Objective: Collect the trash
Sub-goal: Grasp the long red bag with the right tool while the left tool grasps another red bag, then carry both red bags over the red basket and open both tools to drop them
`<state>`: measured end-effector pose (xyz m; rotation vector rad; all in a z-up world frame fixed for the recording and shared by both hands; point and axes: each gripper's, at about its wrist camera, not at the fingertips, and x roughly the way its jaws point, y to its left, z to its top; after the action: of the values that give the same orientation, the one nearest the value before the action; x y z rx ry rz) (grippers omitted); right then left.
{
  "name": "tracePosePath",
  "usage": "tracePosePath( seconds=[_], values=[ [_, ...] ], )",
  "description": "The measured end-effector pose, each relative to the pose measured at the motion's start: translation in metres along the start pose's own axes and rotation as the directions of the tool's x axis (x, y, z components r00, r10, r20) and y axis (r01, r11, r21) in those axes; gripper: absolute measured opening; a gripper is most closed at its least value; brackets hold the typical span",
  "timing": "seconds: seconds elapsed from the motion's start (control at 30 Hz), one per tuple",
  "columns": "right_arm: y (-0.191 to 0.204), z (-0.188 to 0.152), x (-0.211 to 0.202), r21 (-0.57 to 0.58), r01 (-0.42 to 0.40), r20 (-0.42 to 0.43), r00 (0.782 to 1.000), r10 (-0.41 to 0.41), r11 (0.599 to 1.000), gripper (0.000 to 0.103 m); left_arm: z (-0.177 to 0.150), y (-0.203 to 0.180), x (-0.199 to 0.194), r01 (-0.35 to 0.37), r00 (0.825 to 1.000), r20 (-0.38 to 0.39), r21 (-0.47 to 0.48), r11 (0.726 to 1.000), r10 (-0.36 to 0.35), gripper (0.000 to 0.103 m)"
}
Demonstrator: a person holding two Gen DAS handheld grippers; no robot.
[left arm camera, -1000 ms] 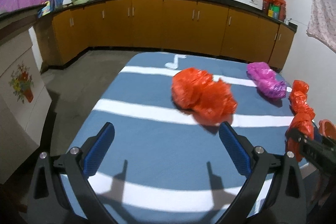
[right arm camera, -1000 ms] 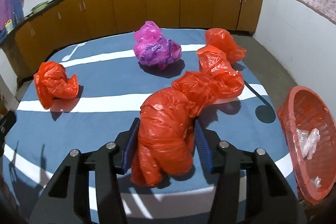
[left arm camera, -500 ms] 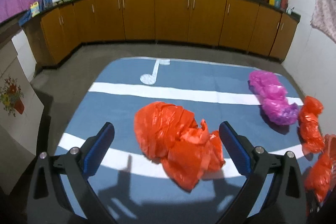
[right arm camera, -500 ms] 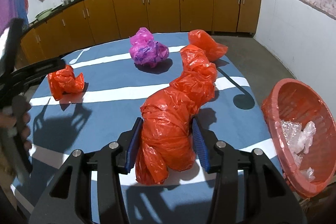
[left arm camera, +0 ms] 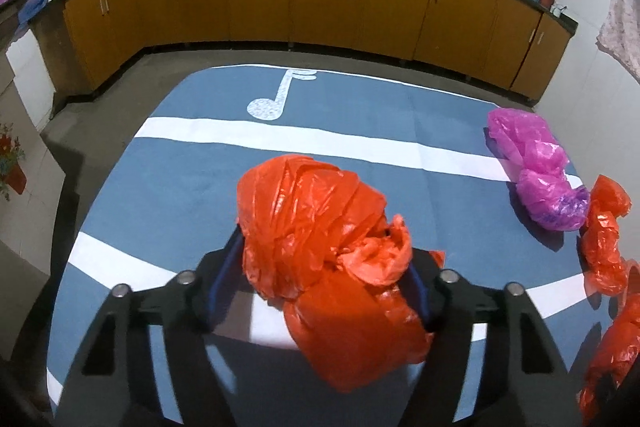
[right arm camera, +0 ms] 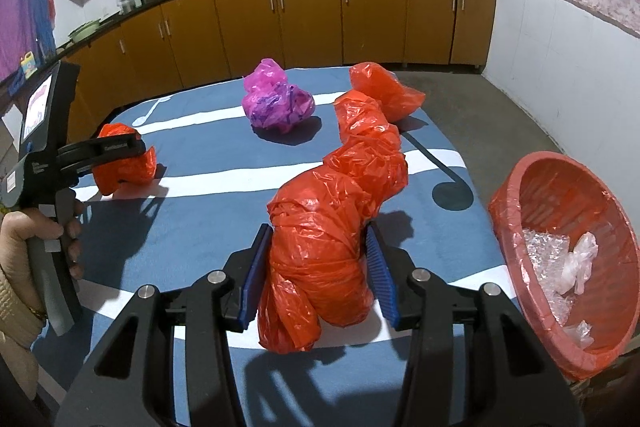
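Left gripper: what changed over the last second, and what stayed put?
The left gripper moved forward from bare cloth to the small orange bag, which now sits between its jaws; the jaws are closing on it. The right gripper stayed clamped on the long orange bag. The pink bag, the far orange bag and the red basket did not shift.
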<state>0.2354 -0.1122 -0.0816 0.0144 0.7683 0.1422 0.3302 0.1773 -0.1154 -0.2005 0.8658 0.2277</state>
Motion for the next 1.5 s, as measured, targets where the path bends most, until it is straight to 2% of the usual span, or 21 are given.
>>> tracePosePath(
  seconds=[0.07,0.23,0.37,0.7,1.1,1.5],
  values=[
    [-0.001,0.000,-0.002,0.004,0.002,0.004,1.000,-0.002,1.000,0.048,-0.002,0.000,-0.003,0.011,1.000,0.011,0.006,1.000,-0.011,0.059],
    [-0.004,0.001,-0.011,0.010,0.005,0.023,1.000,-0.005,1.000,0.048,-0.008,-0.003,-0.020,0.022,0.999,0.047,0.021,1.000,-0.023,0.055],
    [-0.008,0.002,-0.019,0.014,0.013,0.041,0.999,-0.013,1.000,0.048,-0.014,-0.009,-0.042,0.019,0.995,0.093,0.059,0.998,-0.024,0.054],
    [-0.029,0.004,-0.053,0.018,0.079,0.113,0.990,-0.081,0.997,0.048,-0.032,-0.036,-0.106,0.099,0.980,0.158,0.138,0.985,-0.121,0.054],
    [-0.074,0.004,-0.089,0.054,0.195,0.183,0.962,-0.202,0.979,0.048,-0.057,-0.090,-0.173,0.183,0.945,0.212,0.283,0.942,-0.247,0.054],
    [-0.113,-0.002,-0.107,0.089,0.280,0.197,0.936,-0.293,0.956,0.048,-0.079,-0.143,-0.202,0.239,0.923,0.198,0.376,0.895,-0.330,0.054]
  ],
)
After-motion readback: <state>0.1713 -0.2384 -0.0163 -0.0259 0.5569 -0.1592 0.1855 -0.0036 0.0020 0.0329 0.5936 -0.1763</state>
